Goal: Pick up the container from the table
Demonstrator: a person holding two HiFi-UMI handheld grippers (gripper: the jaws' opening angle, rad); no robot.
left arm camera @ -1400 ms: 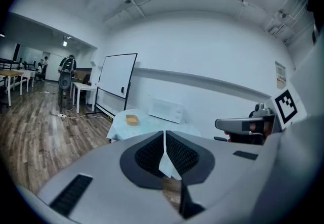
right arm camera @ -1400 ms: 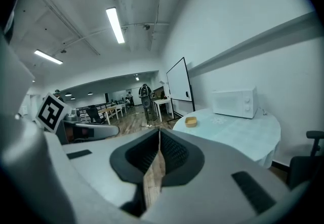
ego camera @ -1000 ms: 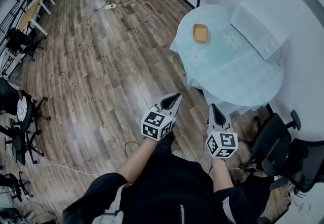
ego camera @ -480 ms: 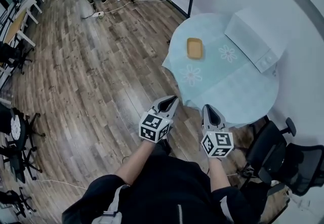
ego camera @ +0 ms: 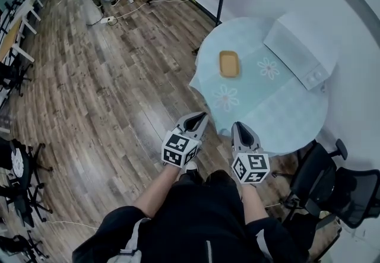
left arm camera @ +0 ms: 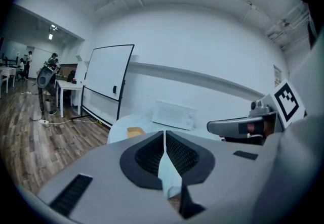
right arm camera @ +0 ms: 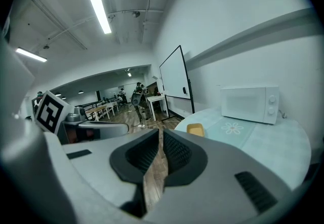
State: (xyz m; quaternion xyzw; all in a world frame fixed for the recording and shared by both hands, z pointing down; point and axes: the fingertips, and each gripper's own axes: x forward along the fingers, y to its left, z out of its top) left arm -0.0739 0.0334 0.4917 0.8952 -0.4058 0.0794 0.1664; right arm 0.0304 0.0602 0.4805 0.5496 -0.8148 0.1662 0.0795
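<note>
Tongs on both sides are held fully closed with nothing gripped: the left tongs (ego camera: 202,116) and the right tongs (ego camera: 238,126) are kept side by side at the near edge of the round table (ego camera: 279,116). The yellow container (ego camera: 229,64) is seen lying on the table's cloth, well apart from both, near a white microwave (ego camera: 300,48).

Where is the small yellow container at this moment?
In the head view, the small yellow container sits near the left edge of the round blue-clothed table, left of the white microwave.
</note>
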